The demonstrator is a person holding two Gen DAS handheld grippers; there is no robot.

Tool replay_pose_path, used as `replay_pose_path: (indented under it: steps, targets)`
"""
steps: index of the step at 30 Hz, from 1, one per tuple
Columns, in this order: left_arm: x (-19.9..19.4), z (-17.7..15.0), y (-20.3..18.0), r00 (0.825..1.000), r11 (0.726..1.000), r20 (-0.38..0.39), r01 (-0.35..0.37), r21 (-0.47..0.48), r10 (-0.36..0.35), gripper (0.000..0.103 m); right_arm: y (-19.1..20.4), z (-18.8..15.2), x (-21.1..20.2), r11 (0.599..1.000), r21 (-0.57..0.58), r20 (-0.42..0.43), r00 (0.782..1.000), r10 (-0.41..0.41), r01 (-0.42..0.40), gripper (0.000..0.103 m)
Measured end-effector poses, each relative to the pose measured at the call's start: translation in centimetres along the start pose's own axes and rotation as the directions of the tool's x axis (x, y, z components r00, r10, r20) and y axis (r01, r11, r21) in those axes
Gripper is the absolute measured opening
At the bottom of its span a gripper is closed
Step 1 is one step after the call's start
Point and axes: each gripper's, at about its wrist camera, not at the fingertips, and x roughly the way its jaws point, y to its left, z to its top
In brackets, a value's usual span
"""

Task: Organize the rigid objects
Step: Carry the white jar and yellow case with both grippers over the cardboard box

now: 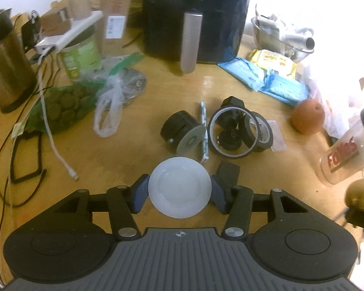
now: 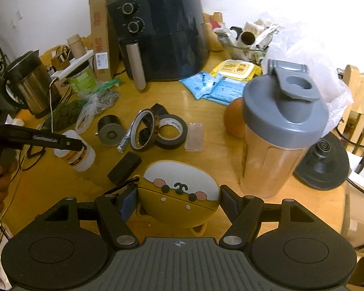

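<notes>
White bottle (image 1: 179, 187): a small round container seen end-on in the left wrist view, its white base or cap facing the camera; in the right wrist view its labelled side (image 2: 78, 154) shows, held above the wooden table (image 1: 123, 145).
Left gripper (image 1: 179, 190): both blue pads pressed on opposite sides of the bottle, clamped on it.
Handling, bottle: judged light, stiff and smooth; a round wall can roll between flat pads, so a hold across the widest part suits it.
Character case (image 2: 179, 194): a brown and grey rounded case with a cartoon face, between the pads of the right gripper (image 2: 178, 202), which is closed on its 2 sides.
Handling, case: probably rubbery-skinned, light, not fragile; grip at the seam line.
Surroundings: shaker bottle (image 2: 279, 131) just right of the case; tape rolls (image 2: 157, 131), black block (image 2: 124, 168), orange fruit (image 2: 234, 118), air fryer (image 2: 162, 31) beyond.
</notes>
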Motion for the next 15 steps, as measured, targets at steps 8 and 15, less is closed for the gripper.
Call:
replay_pose_path:
  steps: [8,15]
  targets:
    - [-3.6,-2.2,0.8,1.000,0.998,0.003,0.014,-0.055,-0.014,0.053,1.3,0.3,0.5,0.998,-0.043,-0.015,0.999,0.043,-0.044,0.073]
    - [-5.6,-3.4,0.4,0.999,0.996,0.018,0.043,-0.072,-0.041,0.053,2.1,0.7,0.3,0.995,-0.077,-0.015,0.998,0.069,-0.070,0.073]
